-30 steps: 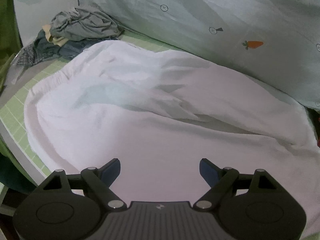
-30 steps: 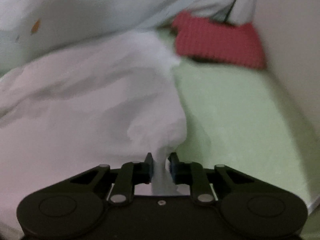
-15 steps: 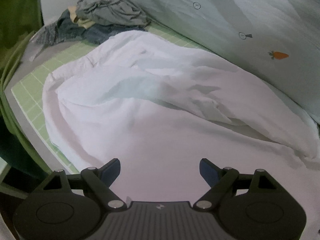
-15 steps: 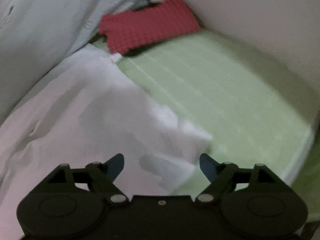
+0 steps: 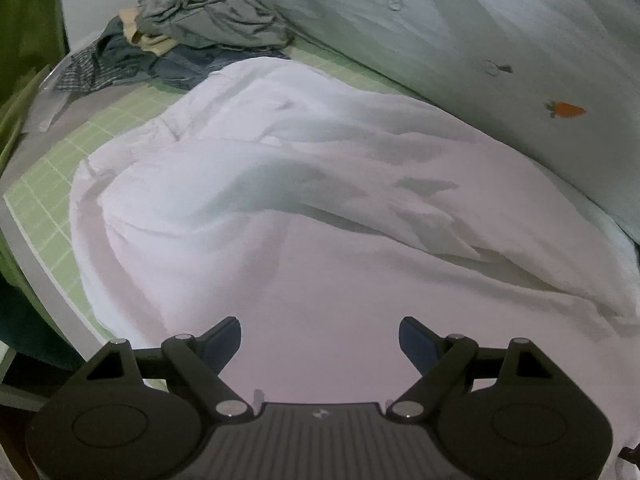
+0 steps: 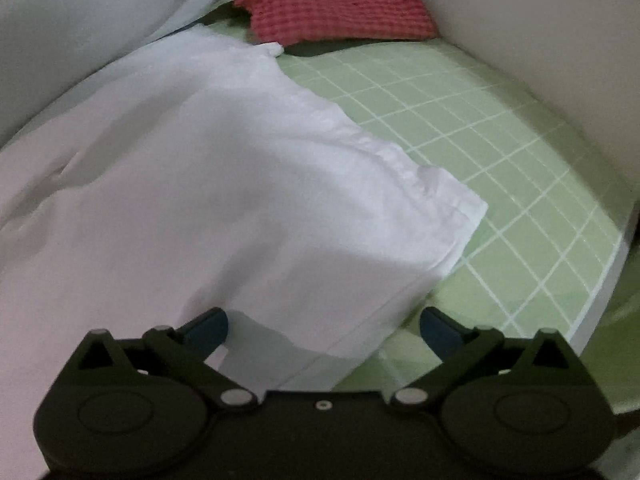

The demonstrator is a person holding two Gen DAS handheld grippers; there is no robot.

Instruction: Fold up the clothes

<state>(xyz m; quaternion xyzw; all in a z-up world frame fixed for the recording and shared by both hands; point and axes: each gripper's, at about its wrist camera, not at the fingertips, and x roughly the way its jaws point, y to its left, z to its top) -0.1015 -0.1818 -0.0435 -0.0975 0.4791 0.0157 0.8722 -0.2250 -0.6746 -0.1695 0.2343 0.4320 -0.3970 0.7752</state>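
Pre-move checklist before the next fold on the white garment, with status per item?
1. Left gripper open, nothing pinched: ok.
2. Right gripper jaws opening, cloth beneath but not pinched: ok.
3. White garment lying flat: not ok, ridges and wrinkles across the middle.
4. Garment corner lying on the green mat: ok.
5. Red cloth apart from the garment: cannot tell, edges close.
6. Clothes pile off the garment: ok.

white garment | rumpled, spread wide over the green grid mat | one squared corner lies flat on the mat | folds run across its middle
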